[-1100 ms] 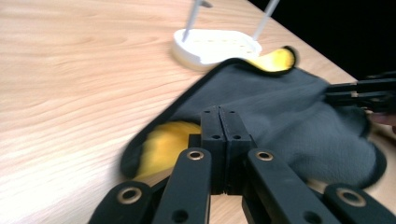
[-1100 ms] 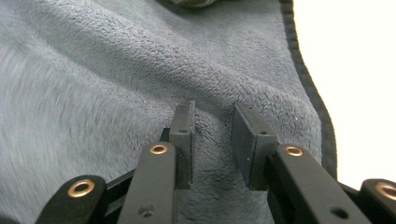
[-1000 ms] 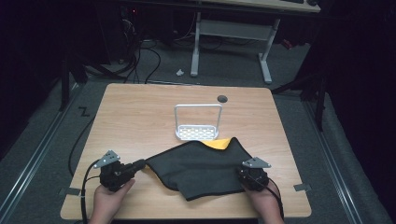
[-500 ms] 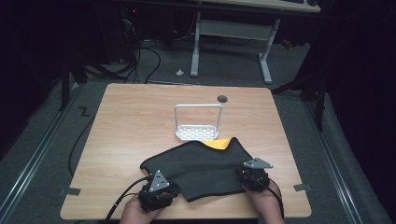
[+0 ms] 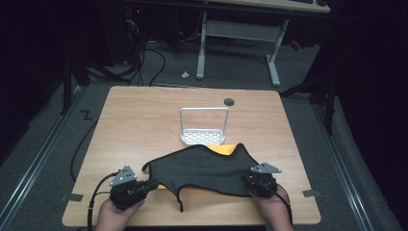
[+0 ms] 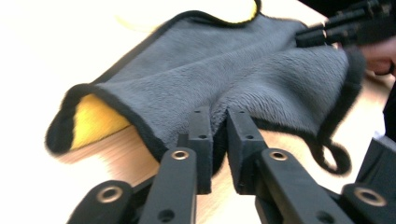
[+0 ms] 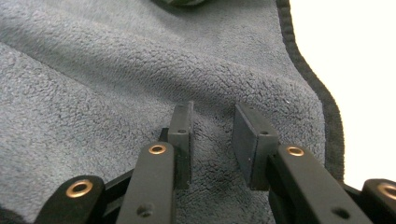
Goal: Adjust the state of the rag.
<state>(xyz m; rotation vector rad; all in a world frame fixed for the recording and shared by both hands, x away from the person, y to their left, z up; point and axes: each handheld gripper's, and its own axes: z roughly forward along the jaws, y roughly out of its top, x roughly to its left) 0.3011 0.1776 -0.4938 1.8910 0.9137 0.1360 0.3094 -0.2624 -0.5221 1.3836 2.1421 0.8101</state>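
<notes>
grey cloth [image 5: 207, 168] with yellow underside lies on the near half of the tabletop [image 5: 144, 115], crumpled, not flat. yellow shows at its far edge just in front of the small white wire rack [image 5: 203, 126] and again at the near-left fold. a black hanging loop [image 5: 180, 204] trails off the near edge toward the person.

left tongs [image 5: 150, 185] sit at the cloth's left edge, held level, pointing right into it. in the left gripper view the left tongs [image 6: 219, 140] have their jaws nearly together with a fold of the dark hem pinched between them; pads look pressed on the fabric. jaws have just been closing, with cloth between them.

right tongs [image 5: 250, 179] sit at the cloth's right near corner, hand underneath at the tabletop's edge. in the right gripper view the right tongs [image 7: 212, 140] stand with a clear gap between the jaws, tips resting down on the grey pile, a low ridge of fabric between them. can't tell whether the pads actually press that ridge, so grip there unconfirmed. black hem runs just to the right of the jaws.

rack stands upright mid-tabletop, apart from both tongs. round dark hole [image 5: 229, 101] in the tabletop beyond it.
</notes>
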